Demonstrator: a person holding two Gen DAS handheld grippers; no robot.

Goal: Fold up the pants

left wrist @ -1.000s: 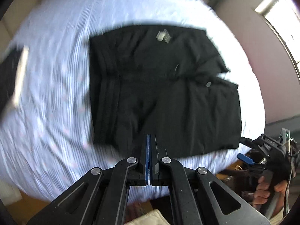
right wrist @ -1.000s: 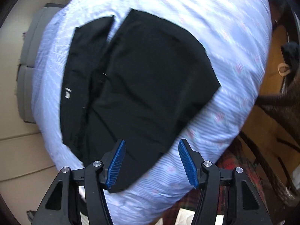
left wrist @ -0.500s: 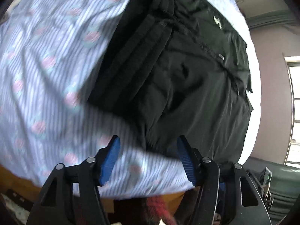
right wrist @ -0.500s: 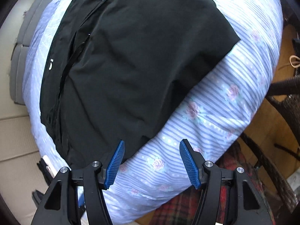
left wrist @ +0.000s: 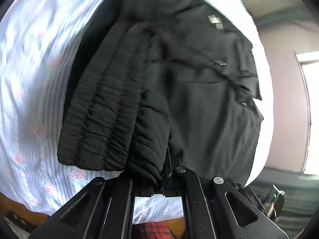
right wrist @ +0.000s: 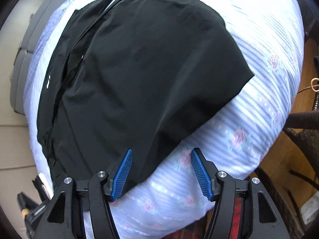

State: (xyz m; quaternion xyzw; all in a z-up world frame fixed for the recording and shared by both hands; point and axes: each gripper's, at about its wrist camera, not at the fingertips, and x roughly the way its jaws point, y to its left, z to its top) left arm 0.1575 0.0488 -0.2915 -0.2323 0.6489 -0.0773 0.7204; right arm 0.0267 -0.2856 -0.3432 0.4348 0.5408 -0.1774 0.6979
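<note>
Black pants (left wrist: 199,99) lie folded on a bed with a striped, rose-print sheet (left wrist: 30,79). In the left wrist view my left gripper (left wrist: 162,181) is shut on the near corner of the pants at the ribbed elastic waistband (left wrist: 103,123); the cloth bunches between the jaws and hides the pads. In the right wrist view the pants (right wrist: 149,69) spread across the sheet (right wrist: 249,139). My right gripper (right wrist: 160,171) is open, its blue pads (right wrist: 122,173) straddling the near hem edge of the pants, just above the sheet.
A grey headboard or cushion (right wrist: 26,59) is at the far left of the bed. Wooden floor and a dark wicker chair (right wrist: 303,139) stand to the right of the bed. A red plaid cloth (left wrist: 155,231) lies below the bed edge.
My left gripper dropped onto the waistband corner and shut on it; half a second ago it was open. My right gripper stayed open and moved closer to the hem.
</note>
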